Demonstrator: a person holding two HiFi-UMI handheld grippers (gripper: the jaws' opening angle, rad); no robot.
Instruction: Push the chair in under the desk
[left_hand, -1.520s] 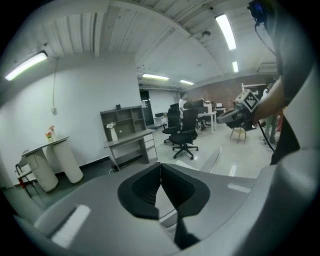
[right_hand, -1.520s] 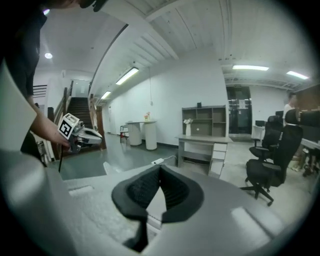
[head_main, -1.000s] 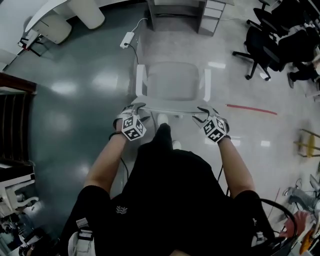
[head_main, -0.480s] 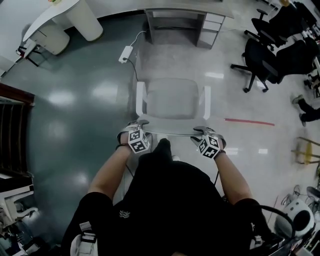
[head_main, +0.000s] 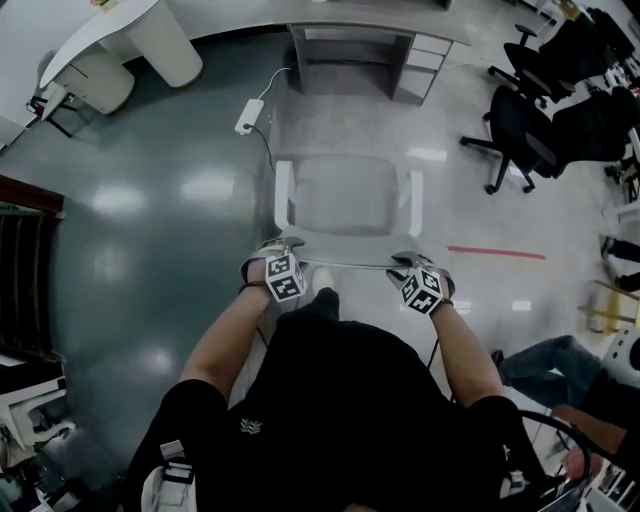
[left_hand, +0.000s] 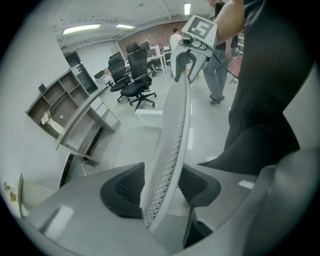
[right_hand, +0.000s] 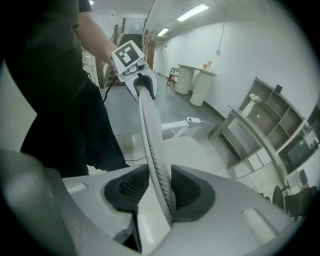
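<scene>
Chair (head_main: 348, 195): white, with two armrests and a mesh back. Stands on the pale floor at the centre of the head view, seat turned toward the top of the frame. Well apart from the desk, not yet under it.

Desk (head_main: 380, 22): grey, at top centre of the frame. Drawer stack at its right end, open knee space in line with the chair.

Left gripper (head_main: 284, 244): set on the top rim of the chair back, near its left corner. Jaws have just been closing, with the rim between them. Clamped now on that rim, dark ribbed pads pressing it from either side. Marker cube faces the camera.

Right gripper (head_main: 404, 262): set on the same rim, near its right corner. Jaws likewise just closing, rim between them, and clamped on it front and back.

Person (head_main: 340, 400): black shirt, fills the lower middle of the head view. Bare forearms reach up the frame to both grippers, directly behind the chair back.

Power strip (head_main: 250, 110): white, on the floor to the upper left of the chair, between chair and desk, cable attached.

Office chairs (head_main: 520, 110): black, grouped at upper right.

Red strip (head_main: 497, 251): on the pale floor just right of the chair.

Counter (head_main: 100, 40): white, curved, at upper left over the dark floor.

Legs (head_main: 540, 360): of a second person, at lower right.
</scene>
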